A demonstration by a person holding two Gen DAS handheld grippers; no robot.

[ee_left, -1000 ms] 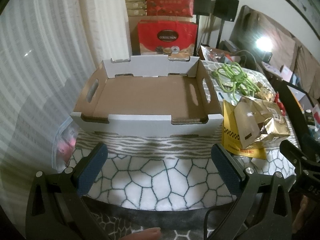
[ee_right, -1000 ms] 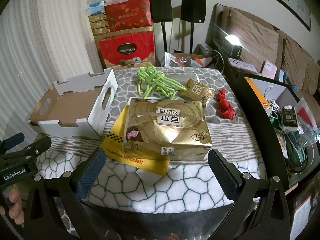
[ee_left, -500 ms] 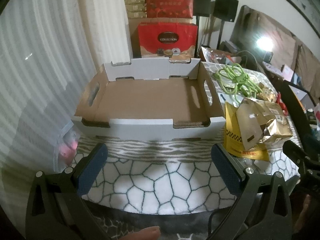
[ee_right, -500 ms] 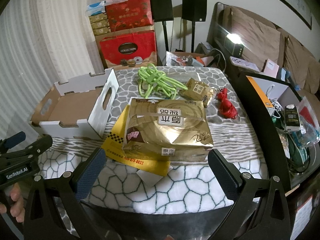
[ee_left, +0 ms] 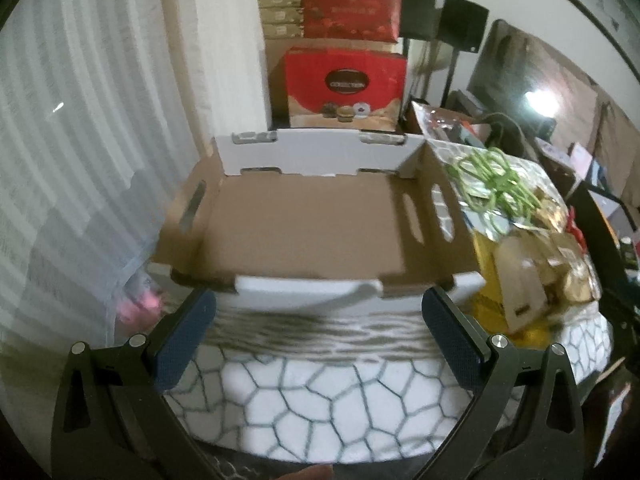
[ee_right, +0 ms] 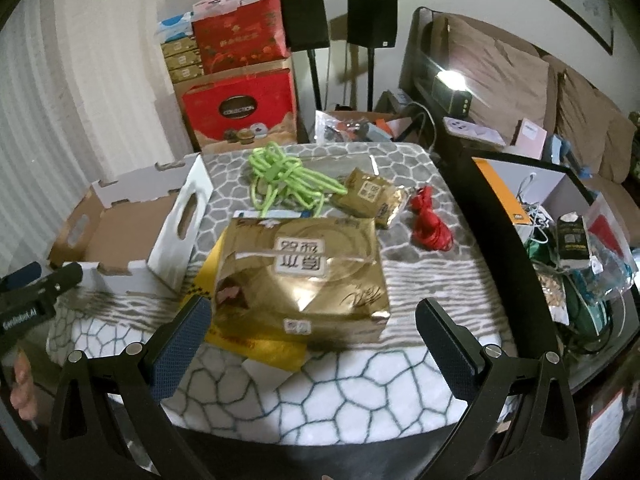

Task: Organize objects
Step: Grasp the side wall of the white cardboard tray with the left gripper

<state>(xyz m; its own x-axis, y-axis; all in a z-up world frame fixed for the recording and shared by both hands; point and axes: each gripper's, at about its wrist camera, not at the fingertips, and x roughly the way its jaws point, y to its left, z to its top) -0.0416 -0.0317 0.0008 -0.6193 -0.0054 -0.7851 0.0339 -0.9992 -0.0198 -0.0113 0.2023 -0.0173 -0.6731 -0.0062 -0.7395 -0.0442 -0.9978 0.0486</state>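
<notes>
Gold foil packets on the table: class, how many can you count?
2. A large gold packet lies nearest the camera on a yellow envelope; a small gold packet lies behind it, between the green cord and red cord.

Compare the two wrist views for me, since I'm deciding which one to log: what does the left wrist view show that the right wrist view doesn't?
Only the left wrist view shows the whole brown floor of the cardboard tray, with nothing in it, and something pink beside the table.

Only the right wrist view shows the red cord, the small gold packet, the sofa and the left tool from outside.

Both show the tray, the green rope, the large gold package, the yellow envelope under it, and the red gift box. Both tools are open.
</notes>
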